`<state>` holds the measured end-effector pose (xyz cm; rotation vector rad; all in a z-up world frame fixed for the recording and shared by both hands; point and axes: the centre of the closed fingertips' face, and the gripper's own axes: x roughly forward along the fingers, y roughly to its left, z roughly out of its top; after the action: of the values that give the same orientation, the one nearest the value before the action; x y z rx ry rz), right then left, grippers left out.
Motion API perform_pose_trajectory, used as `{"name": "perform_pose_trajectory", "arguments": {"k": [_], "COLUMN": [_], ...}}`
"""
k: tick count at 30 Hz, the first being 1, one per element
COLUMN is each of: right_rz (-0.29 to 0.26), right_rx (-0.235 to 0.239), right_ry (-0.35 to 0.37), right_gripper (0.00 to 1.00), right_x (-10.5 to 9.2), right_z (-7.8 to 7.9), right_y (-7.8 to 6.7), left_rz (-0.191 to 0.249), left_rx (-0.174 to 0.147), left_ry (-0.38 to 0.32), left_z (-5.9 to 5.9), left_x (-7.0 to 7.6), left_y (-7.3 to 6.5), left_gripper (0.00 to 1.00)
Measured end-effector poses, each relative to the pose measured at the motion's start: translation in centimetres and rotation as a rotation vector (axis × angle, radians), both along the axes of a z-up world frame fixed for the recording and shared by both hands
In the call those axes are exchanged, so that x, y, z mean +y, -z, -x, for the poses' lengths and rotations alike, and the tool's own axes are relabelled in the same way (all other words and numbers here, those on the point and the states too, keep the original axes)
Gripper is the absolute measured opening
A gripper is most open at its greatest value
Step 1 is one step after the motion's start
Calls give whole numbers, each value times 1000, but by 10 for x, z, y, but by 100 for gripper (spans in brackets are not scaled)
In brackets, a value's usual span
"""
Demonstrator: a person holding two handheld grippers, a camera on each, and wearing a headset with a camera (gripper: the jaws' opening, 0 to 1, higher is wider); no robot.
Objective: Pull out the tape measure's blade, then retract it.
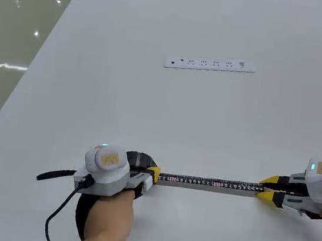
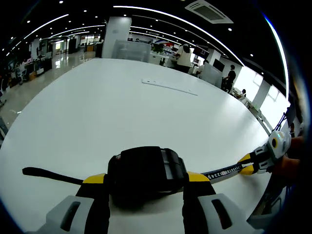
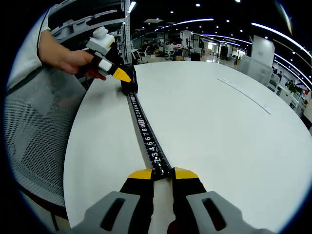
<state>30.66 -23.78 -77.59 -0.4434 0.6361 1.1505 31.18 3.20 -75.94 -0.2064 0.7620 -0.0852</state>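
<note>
Two grippers sit near the front edge of a broad white table (image 1: pixel 150 113). A white power strip (image 1: pixel 210 64) lies well beyond them, and glossy floor (image 1: pixel 10 47) and a lit open office surround it. The left gripper (image 2: pixel 146 178) clamps the black tape measure case (image 2: pixel 146 165). The right gripper (image 3: pixel 163 173) pinches the end of the blade (image 1: pixel 212 183), which lies stretched flat on the table between them.
</note>
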Motion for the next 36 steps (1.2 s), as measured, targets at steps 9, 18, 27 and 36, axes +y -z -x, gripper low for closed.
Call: {"name": "perform_pose_trajectory", "arguments": {"k": [9,18,27,36], "right_rz": [2,-4,-16,-24], "right_rx": [3,13,13,20], "right_ry": [2,-4,-18,-24], "right_gripper": [9,9,9,9], "right_x": [1,11,23,29], "right_z": [-1,-1,-2,-1], "right_y": [1,1,1,0], "left_rz": [4,19,19,23], "left_rx": [-3,6,3,-1], "left_ry": [3,7,13,11], "left_z": [0,-1,-1,0], "left_x": [0,-1,-1,-1], "left_y": [0,1,2,1], "left_gripper": [56,56,56,56]}}
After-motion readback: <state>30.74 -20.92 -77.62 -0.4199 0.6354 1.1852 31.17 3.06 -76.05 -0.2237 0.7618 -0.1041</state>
